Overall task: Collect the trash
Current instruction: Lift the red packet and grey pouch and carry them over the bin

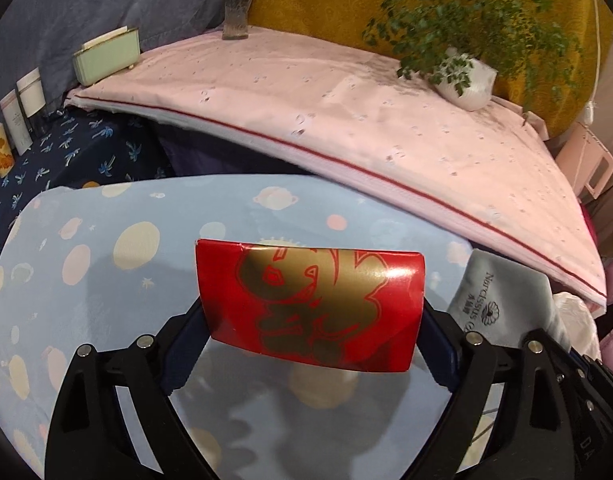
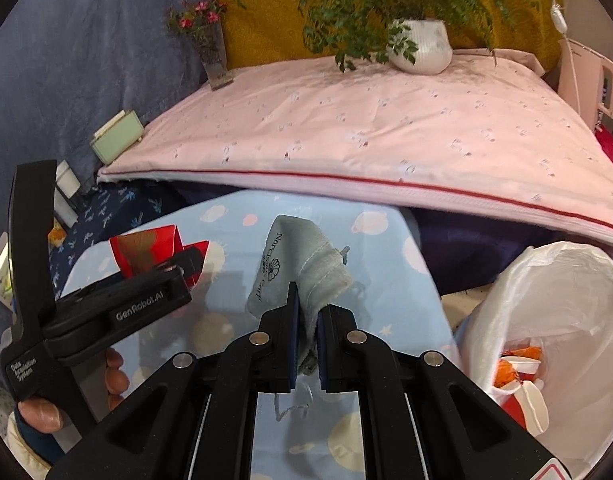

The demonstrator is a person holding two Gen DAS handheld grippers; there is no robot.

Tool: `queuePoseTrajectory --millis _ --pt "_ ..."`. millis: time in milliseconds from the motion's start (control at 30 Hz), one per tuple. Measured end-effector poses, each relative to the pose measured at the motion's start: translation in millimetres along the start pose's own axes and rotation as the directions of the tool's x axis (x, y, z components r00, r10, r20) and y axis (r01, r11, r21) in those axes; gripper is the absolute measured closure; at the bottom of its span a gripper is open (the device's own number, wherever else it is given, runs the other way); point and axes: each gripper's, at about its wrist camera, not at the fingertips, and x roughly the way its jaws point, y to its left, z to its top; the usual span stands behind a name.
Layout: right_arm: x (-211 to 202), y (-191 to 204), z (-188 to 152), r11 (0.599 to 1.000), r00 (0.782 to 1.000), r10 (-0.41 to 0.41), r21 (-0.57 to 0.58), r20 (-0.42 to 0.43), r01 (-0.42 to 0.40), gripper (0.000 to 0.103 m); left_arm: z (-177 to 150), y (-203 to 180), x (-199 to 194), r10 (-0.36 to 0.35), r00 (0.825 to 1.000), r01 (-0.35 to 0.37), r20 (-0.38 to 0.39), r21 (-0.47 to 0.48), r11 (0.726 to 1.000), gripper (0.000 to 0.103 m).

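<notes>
My left gripper (image 1: 310,320) is shut on a red and gold paper box (image 1: 310,300), held across both fingers above the light blue spotted cloth (image 1: 106,280). The box also shows in the right wrist view (image 2: 146,252), with the left gripper (image 2: 178,268) around it. My right gripper (image 2: 306,320) is shut on a grey cloth pouch with printed letters (image 2: 298,264), which sticks up from between the fingers. The pouch also shows at the right of the left wrist view (image 1: 502,300). A white trash bag (image 2: 554,320) stands open at the right with red and white trash inside.
A pink cushion with a red seam (image 2: 366,132) lies behind the blue cloth. On it stand a white plant pot (image 2: 420,46) and a glass vase with flowers (image 2: 212,56). A pale green box (image 1: 106,60) and several small containers (image 1: 26,100) stand at the left.
</notes>
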Motion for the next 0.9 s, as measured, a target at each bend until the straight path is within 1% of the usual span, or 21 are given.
queuePoseTrajectory --millis 267,500,700,900 --pt "-63.4 -22.2 5.8 0.999 0.995 -0.002 0.040 0.098 -0.002 0.096 -4.7 -45.9 -56.9 -0.060 0.997 0.058 0.047 0.043 0.997 0.015" --pt "-113.9 -49.4 7.2 0.997 0.985 -0.026 0.074 0.171 0.013 0.096 -17.7 -91.7 -95.2 -0.131 0.989 0.125 0.062 0.088 0.988 0.015" --pt "-147.8 -82.9 2.5 0.993 0.975 -0.058 0.117 0.216 0.033 0.096 -32.7 -127.6 -114.7 -0.184 0.981 0.176 0.054 0.128 0.976 0.015" --pt "-171.8 -121.0 -8.9 0.983 0.966 -0.100 0.175 0.238 0.058 0.096 -46.6 -163.2 -122.9 -0.228 0.973 0.220 0.032 0.167 0.961 0.015"
